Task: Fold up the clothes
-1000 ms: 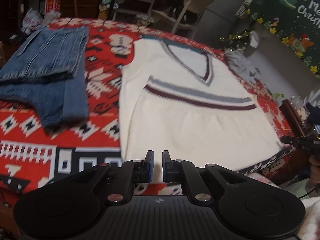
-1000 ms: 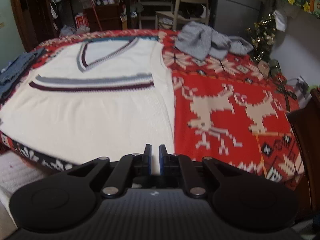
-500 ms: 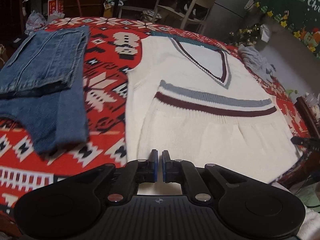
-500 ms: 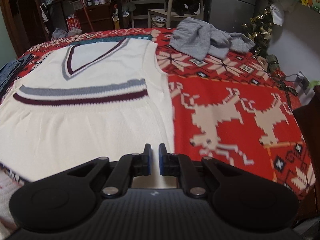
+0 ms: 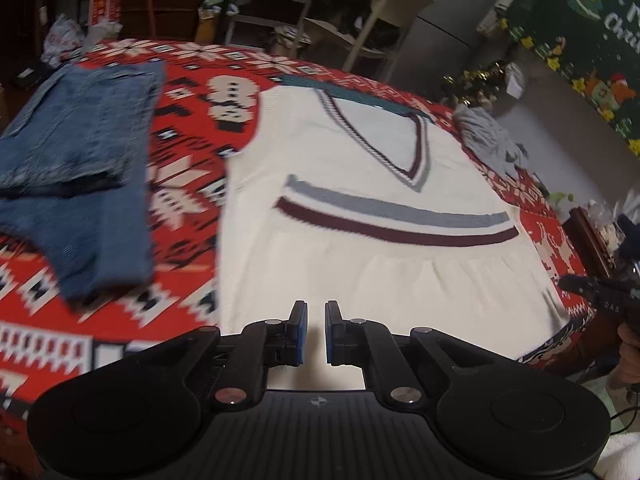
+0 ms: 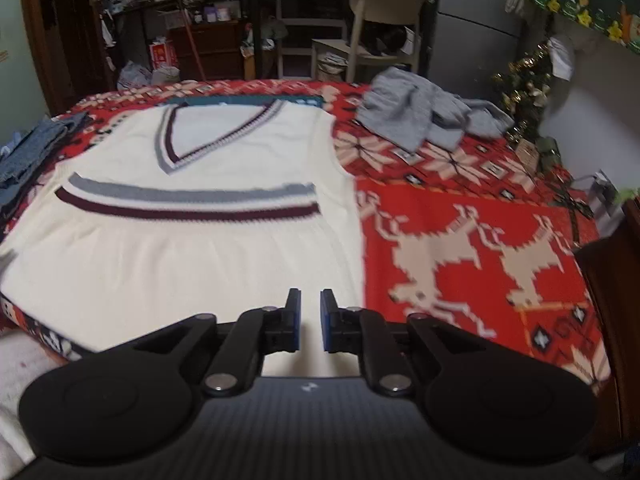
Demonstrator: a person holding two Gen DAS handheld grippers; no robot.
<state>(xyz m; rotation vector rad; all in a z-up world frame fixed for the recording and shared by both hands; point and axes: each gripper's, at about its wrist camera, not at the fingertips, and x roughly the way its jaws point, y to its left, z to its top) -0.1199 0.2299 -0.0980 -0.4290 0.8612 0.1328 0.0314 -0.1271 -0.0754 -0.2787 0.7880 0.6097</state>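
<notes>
A cream knit vest with a grey and a maroon chest stripe and a V-neck lies spread flat on the red patterned tablecloth. Its hem faces me at the near table edge. My left gripper sits at the hem's left part. Its blue pads are a narrow slit apart, and white knit fills the slit. My right gripper is pinched the same way on the hem near the vest's right side edge. The hem itself is hidden behind both gripper bodies.
Folded blue jeans lie to the left of the vest. A crumpled grey garment sits at the far right of the table. A chair and cluttered shelves stand beyond the table. A dark wooden piece borders the right edge.
Both views have shifted and are blurred by motion. The vest now lies flatter and squarer on the table. The slit between the left pads is slightly wider than half a second ago.
</notes>
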